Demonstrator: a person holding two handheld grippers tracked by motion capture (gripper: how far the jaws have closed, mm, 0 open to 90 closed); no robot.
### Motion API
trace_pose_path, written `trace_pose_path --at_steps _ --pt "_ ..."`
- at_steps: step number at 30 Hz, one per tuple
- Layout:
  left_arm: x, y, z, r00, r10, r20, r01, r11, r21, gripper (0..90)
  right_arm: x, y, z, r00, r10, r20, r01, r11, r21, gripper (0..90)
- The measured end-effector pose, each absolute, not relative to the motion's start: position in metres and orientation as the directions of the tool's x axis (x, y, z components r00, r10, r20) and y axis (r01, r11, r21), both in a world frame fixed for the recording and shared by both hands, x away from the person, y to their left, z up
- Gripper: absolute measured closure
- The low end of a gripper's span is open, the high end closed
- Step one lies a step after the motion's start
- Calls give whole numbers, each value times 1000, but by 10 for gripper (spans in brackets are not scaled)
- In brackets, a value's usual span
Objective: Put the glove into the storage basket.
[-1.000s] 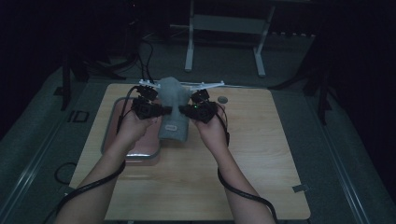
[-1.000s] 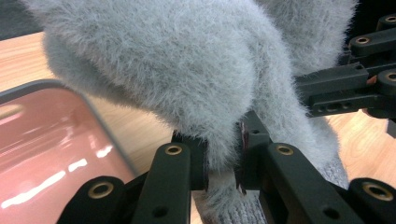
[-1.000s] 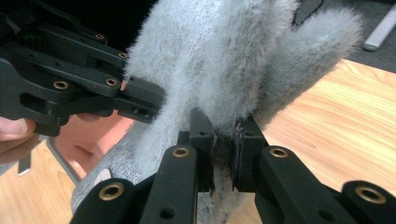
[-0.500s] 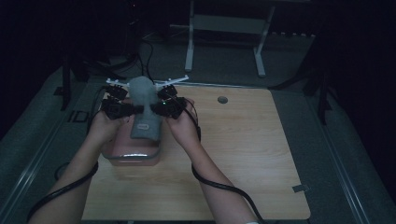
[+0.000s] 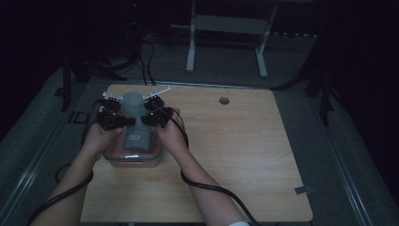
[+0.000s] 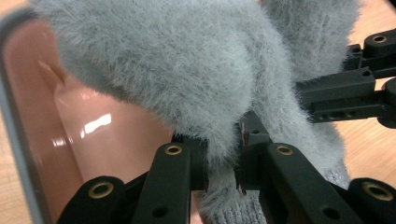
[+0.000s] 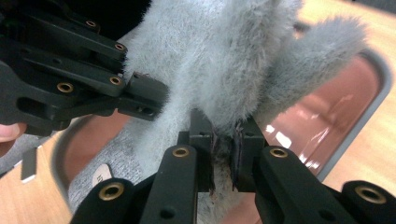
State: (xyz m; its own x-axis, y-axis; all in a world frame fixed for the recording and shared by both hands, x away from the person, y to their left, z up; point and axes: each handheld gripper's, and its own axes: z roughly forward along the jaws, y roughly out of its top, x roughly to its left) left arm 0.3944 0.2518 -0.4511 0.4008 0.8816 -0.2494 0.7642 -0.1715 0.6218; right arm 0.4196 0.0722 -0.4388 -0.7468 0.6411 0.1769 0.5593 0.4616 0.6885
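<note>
From the high view, both grippers carry a grey fuzzy glove [image 5: 133,123] over the pink container [image 5: 134,155]. In the left gripper view, the left gripper [image 6: 223,161] pinches only fluff. In the right gripper view, the right gripper [image 7: 223,140] likewise; thin grips could slip.

Wooden table [image 5: 235,155] bears pink tub [image 5: 141,160].
</note>
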Motion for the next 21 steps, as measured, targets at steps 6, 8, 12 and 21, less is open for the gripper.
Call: trace_pose_path --at_steps 6,8,12,21 --pt "403 244 -476 390 888 -244 795 -191 575 786 426 72 -467 -728 662 181 596 479 645 816" --pt "405 241 -483 389 889 -240 806 -203 557 785 428 73 -475 -721 670 176 607 488 628 816" --pt "409 233 -493 398 890 -222 819 -236 523 784 428 71 -489 -708 689 153 619 501 605 815" --pt "418 229 -506 383 900 -206 852 -258 455 772 432 82 -503 -726 684 65 598 583 550 797"
